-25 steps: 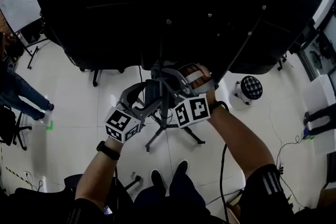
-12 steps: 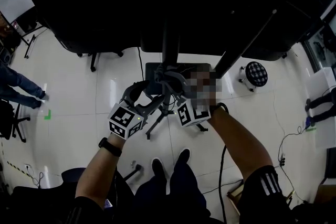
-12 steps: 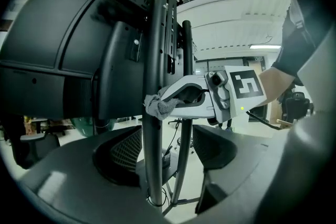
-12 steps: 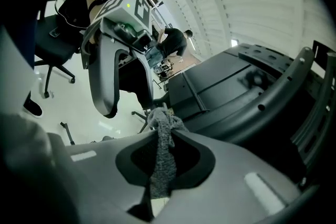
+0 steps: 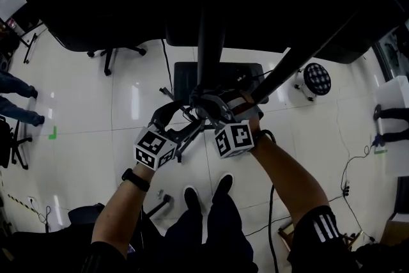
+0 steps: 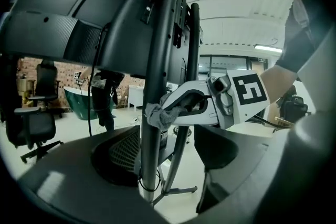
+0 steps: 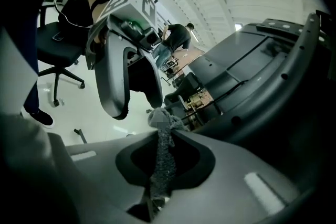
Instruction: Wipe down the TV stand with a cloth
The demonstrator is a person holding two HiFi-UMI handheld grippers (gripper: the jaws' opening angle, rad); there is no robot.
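You are pinching the cloth (image 6: 156,116) in the right gripper (image 6: 170,111). Its jaws are clamping a twisted grey strip, and the bunched end is pressing against the near pole (image 6: 155,76) of the TV stand, below the back of the TV (image 6: 63,23). The left gripper (image 7: 137,105) is carrying nothing. Its jaws have just been opening and are standing wide, with the pole showing in the gap between them and neither pad pressing on it.

You are most likely wiping the pole itself, and much of the stand probably remains to be done. The next move is calling for steady sideways pressure while you are sliding the cloth along the pole. It also needs a firm pinch so the strip is not pulling free, and the left jaws kept off the cloth.

I cannot tell whether the cloth is wrapping round the pole or only touching one side. In the left gripper view your own blurred jaws are covering most of the stand's foot, where a thin cable (image 6: 140,183) is looping round the pole. The second pole (image 6: 192,50) is partly hiding behind the first. From the head view the dark TV is blocking the upper stand.
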